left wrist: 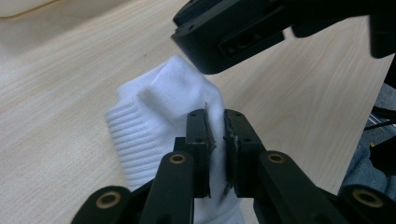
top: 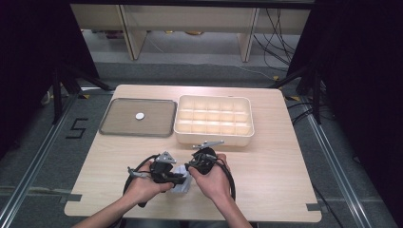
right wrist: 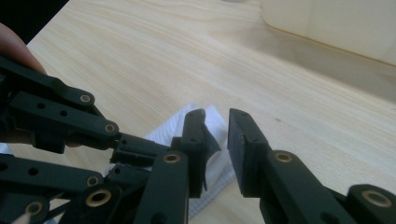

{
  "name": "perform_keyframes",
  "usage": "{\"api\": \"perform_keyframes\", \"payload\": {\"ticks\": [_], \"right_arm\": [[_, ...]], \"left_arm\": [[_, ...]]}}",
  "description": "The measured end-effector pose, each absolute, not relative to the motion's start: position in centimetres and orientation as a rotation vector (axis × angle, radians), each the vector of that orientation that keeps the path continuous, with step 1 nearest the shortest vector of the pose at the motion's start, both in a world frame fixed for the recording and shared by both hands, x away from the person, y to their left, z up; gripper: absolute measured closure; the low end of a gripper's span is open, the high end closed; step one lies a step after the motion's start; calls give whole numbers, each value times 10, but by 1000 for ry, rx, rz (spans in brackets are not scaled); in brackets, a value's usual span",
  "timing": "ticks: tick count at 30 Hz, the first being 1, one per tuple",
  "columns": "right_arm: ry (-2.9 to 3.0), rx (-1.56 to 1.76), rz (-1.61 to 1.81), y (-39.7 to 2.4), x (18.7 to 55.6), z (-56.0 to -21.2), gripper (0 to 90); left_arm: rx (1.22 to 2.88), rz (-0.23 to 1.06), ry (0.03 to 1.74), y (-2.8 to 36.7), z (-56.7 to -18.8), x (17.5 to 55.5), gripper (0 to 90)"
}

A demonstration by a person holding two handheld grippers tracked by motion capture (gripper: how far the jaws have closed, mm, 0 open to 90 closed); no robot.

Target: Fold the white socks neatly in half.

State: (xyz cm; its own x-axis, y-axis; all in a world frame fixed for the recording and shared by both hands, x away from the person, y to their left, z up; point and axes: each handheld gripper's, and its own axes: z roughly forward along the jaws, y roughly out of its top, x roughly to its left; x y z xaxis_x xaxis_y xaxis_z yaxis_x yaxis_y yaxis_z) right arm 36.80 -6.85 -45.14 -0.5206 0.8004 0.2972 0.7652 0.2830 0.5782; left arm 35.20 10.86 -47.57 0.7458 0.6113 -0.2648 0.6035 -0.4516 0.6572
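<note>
A white sock (top: 182,184) lies bunched on the wooden table near its front edge, between my two hands. My left gripper (top: 179,177) comes in from the left and is shut on it. In the left gripper view the ribbed sock (left wrist: 154,112) is pinched between the pads of the left gripper (left wrist: 215,116). My right gripper (top: 191,167) hovers just right of and above the sock. In the right gripper view the right gripper (right wrist: 217,114) stands open by a narrow gap with nothing between its pads. The sock (right wrist: 164,130) lies below and behind them.
A cream box (top: 213,98) with several compartments stands behind the hands, right of centre. Left of it lies a grey flat tray (top: 119,127) with a small white disc (top: 139,116) on it. Bare wood stretches to the right of the hands.
</note>
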Motion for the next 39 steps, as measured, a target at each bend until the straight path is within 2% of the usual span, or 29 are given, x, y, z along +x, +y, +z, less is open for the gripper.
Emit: {"api": "perform_keyframes", "payload": {"ticks": [13, 21, 24, 28, 31, 39], "right_arm": [[2488, 1533, 1094, -66, 376, -462, 703], [2525, 1528, 1105, -68, 380, -467, 844], [2525, 1532, 1099, -68, 379, -467, 852], [2511, 1524, 1104, -68, 378, -469, 855], [2500, 1553, 1092, -68, 378, -470, 853], [2494, 1518, 1079, -68, 379, -473, 852]], "left_arm": [[2180, 17, 905, 109, -476, 352, 799], [2175, 23, 908, 107, -477, 351, 796], [2201, 25, 887, 109, -476, 352, 793], [2157, 31, 903, 107, -474, 348, 739], [2151, 78, 861, 111, -464, 338, 722], [2129, 36, 865, 114, -465, 326, 774]]}}
